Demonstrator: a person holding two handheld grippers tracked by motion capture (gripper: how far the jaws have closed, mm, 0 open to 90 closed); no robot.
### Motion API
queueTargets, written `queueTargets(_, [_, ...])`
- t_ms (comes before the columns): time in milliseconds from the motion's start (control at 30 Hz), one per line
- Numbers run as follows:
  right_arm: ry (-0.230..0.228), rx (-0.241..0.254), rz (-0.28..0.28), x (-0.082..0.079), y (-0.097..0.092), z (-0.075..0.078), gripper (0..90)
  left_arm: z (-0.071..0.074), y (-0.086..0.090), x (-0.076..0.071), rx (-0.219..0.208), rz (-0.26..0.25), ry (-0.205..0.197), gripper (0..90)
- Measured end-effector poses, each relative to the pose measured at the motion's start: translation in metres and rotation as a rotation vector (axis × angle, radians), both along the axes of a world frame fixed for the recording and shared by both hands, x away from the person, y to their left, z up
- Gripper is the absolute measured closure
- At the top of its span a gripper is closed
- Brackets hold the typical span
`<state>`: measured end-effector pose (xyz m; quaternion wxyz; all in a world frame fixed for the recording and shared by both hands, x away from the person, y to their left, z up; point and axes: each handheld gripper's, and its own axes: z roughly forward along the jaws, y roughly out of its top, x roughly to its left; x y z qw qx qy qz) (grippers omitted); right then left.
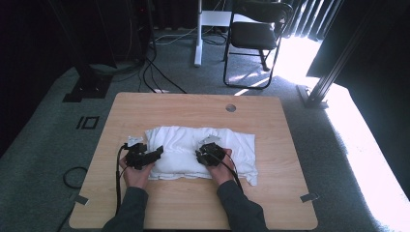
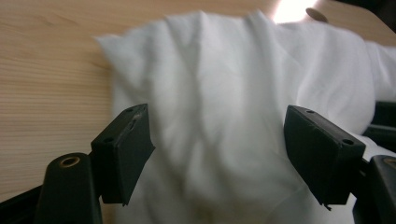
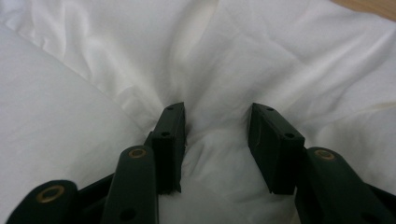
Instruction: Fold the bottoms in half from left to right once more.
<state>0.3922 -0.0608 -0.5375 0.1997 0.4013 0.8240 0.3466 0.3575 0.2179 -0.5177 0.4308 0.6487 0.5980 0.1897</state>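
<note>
Your wooden surface (image 1: 193,203) carries the folded white cloth (image 1: 183,145) near its middle, spread flat so both edges are within reach. Your left gripper (image 2: 217,154) sits at the cloth's left end, fingers (image 2: 123,149) wide apart and straddling the fabric without pressing on it. Your right gripper (image 3: 217,144) rests on top of the cloth, fingers (image 3: 170,140) partly apart around a raised fold, probably ready to pinch it.

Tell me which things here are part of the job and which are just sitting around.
Part of the job:
white cloth, bunched on the table
left gripper, jaws wide over the cloth
right gripper, jaws apart with a fold between them

Just around:
folding chair
cables on the floor
</note>
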Motion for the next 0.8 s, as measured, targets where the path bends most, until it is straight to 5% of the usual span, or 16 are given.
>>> queueTargets(233, [0.024,0.036,0.001,0.003,-0.004,-0.003,56.3,-0.02,0.005,0.016,0.007,-0.01,0.162,15.6])
queueTargets(300, [0.024,0.039,0.001,0.003,-0.004,-0.003,56.3,-0.025,0.006,0.017,0.027,0.013,0.17,12.7])
queueTargets(533, [0.022,0.047,0.0,0.003,-0.004,-0.004,56.3,-0.027,0.002,0.02,0.075,-0.037,0.166,11.8])
queueTargets(633, [0.024,0.053,0.0,0.003,-0.005,-0.004,56.3,-0.027,-0.002,0.019,0.064,-0.068,0.163,18.9])
queueTargets(800, [0.02,0.056,-0.002,0.002,-0.005,-0.004,56.3,-0.029,-0.002,0.018,-0.023,-0.13,0.169,50.9])
